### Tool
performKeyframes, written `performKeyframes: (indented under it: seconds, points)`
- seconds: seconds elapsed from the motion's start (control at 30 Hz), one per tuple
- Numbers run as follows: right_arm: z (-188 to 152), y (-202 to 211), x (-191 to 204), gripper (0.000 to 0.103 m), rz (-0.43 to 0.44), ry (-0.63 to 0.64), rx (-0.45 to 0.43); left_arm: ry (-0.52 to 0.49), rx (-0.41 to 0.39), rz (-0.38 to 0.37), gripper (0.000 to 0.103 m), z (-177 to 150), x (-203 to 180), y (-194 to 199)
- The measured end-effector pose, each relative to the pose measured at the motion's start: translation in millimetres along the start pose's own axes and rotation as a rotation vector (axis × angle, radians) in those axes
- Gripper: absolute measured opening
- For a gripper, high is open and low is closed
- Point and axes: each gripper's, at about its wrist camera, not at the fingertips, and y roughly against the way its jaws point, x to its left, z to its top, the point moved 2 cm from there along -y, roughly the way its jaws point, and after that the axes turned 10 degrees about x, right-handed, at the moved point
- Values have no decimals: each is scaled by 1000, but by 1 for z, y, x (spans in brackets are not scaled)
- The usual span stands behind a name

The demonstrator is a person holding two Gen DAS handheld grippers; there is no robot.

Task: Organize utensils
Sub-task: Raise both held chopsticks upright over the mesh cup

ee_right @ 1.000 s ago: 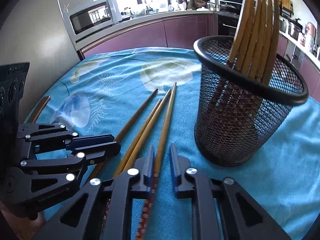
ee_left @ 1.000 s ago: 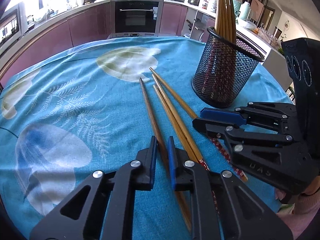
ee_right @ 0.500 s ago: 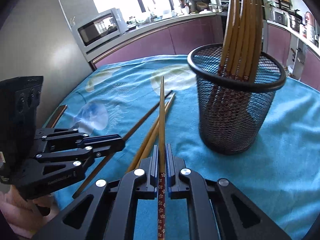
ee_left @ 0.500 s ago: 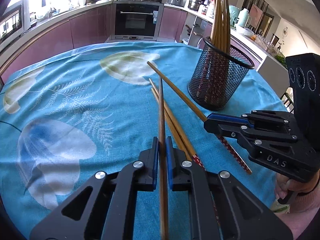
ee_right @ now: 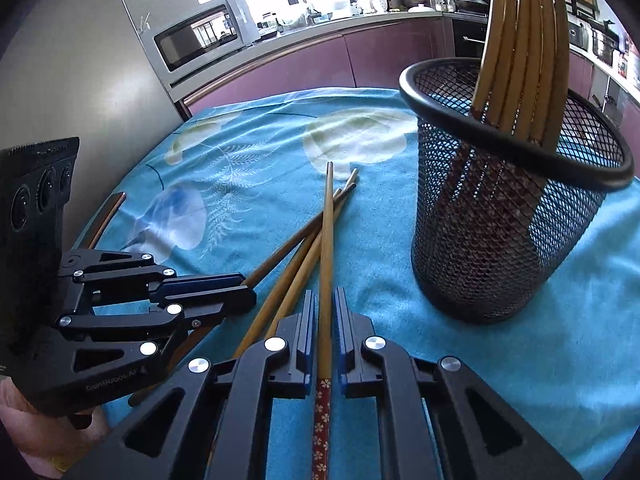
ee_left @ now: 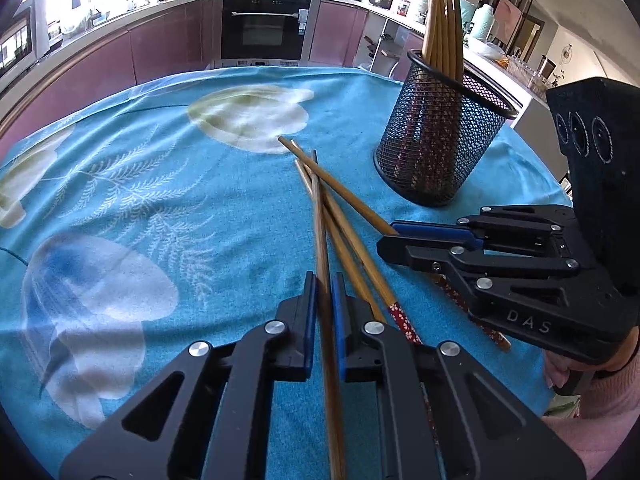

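We see slim round bamboo chopsticks [ee_left: 348, 240], tapered, with red flower-patterned handle ends, crossed on the table's blue leaf-print cloth [ee_left: 160, 200]. Left black tool [ee_left: 323, 280] is clamped on one plain bamboo chopstick [ee_left: 320, 220], blue pads tight on the shaft. Right black tool [ee_right: 325, 300] is clamped on another chopstick with a red floral end [ee_right: 327, 240]. Black wire-mesh round cup [ee_right: 500, 220] stands just right of the pile, holding more chopsticks upright.
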Motion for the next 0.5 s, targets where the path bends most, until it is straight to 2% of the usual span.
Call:
performKeyframes:
  seconds: [0.1, 0.2, 0.5]
  points:
    - [-2, 6, 0, 6, 14, 5, -14, 3, -5, 5, 8, 1, 0, 2]
    - [-4, 18, -1, 6, 30, 7, -47, 11, -17, -28, 8, 3, 0, 10]
    - [-1, 66, -5, 6, 76, 5, -163, -33, -133, -100, 7, 17, -11, 59]
